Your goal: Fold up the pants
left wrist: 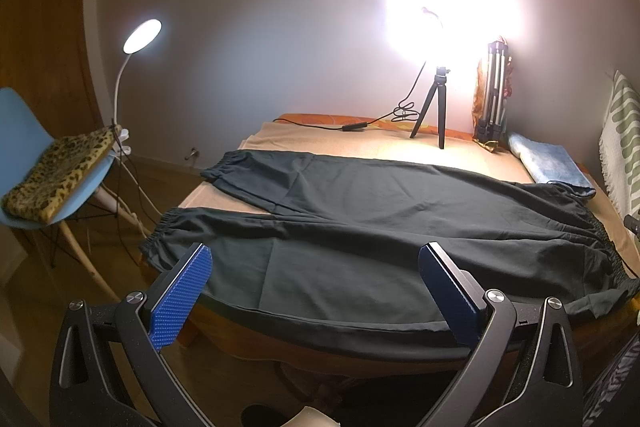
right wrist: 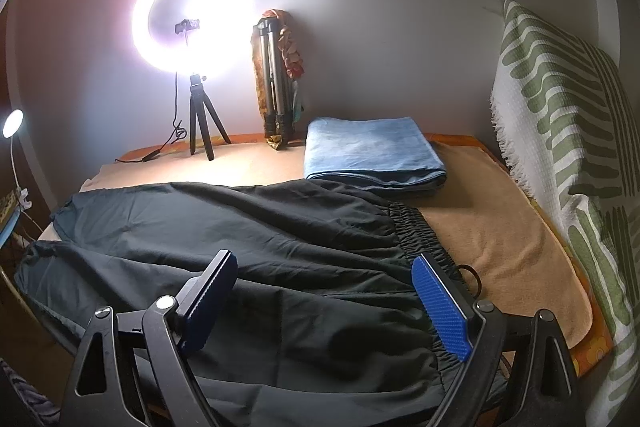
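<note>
While pants (left wrist: pixel 360 219) overhang near edge | both hand-held grippers gape

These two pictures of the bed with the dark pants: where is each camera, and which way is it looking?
Left wrist view: sits on the left gripper, looking down along its open jaws at the leg end of the black pants; only the jaws show.
Right wrist view: sits on the right gripper, looking over the pants' waistband; again only open jaws show.
Shared: the pants, ring light, folded blue towel, and the tan blanket.
</note>
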The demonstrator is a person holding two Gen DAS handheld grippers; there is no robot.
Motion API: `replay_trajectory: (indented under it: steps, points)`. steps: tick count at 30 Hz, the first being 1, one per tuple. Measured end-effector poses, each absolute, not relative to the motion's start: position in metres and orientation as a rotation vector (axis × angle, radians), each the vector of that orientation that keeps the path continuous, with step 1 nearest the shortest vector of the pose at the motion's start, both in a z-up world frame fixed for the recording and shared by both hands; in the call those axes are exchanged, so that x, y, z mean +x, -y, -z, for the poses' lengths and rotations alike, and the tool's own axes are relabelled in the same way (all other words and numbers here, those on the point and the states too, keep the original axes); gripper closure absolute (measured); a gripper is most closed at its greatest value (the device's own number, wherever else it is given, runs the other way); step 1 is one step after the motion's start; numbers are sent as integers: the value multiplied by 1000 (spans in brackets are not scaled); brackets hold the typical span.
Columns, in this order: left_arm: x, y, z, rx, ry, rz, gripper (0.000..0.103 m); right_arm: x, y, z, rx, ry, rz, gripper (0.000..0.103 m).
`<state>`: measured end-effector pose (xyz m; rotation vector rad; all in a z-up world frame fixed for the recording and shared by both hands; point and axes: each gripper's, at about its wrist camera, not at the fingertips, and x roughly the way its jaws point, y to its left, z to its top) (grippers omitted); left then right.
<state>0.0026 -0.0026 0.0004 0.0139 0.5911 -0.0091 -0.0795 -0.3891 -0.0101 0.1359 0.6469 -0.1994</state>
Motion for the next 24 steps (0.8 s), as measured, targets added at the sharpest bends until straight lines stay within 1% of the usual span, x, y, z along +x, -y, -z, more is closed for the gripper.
replay_trajectory:
  steps: [24]
  points:
    - [2,4,1,15,-594,12,0,-80,388,13,142,-650,182,12]
